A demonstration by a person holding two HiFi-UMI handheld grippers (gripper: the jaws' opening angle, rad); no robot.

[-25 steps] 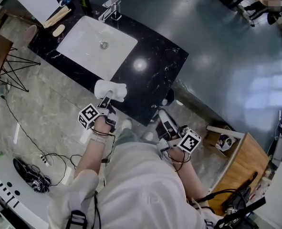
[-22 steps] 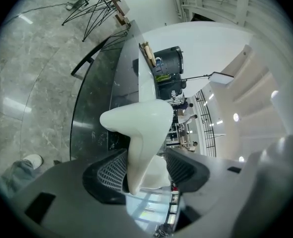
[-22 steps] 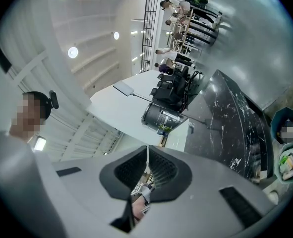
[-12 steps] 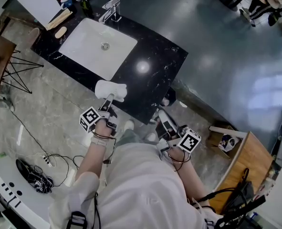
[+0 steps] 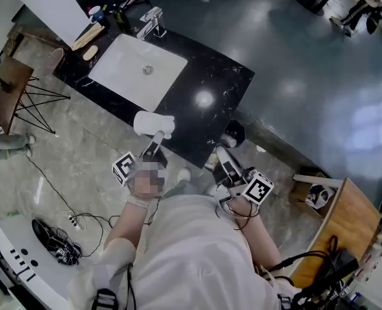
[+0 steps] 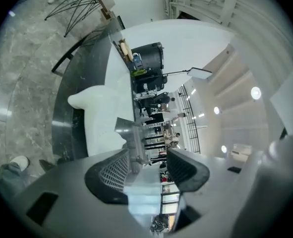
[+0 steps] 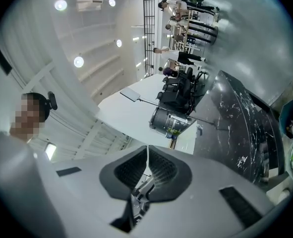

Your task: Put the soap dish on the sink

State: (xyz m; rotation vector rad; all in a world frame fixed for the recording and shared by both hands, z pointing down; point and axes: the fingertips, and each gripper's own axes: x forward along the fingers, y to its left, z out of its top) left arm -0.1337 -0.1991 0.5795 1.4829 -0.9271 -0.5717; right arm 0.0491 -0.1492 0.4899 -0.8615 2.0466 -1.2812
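L gripper (image 6: 146, 156) jaws just opened wide, empty; dish (image 5: 154, 124) on counter (image 5: 211, 76), 12 o'clock off tips. R gripper (image 7: 147, 168) closed, empty.

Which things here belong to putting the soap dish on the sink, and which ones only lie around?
For the job: soap dish, white sink, black counter.
Only lying about: wooden pieces, floor cables, wire-legged stand.

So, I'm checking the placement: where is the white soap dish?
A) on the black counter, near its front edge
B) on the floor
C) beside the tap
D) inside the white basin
A: the soap dish lies on the black counter at its near edge, outside the basin.
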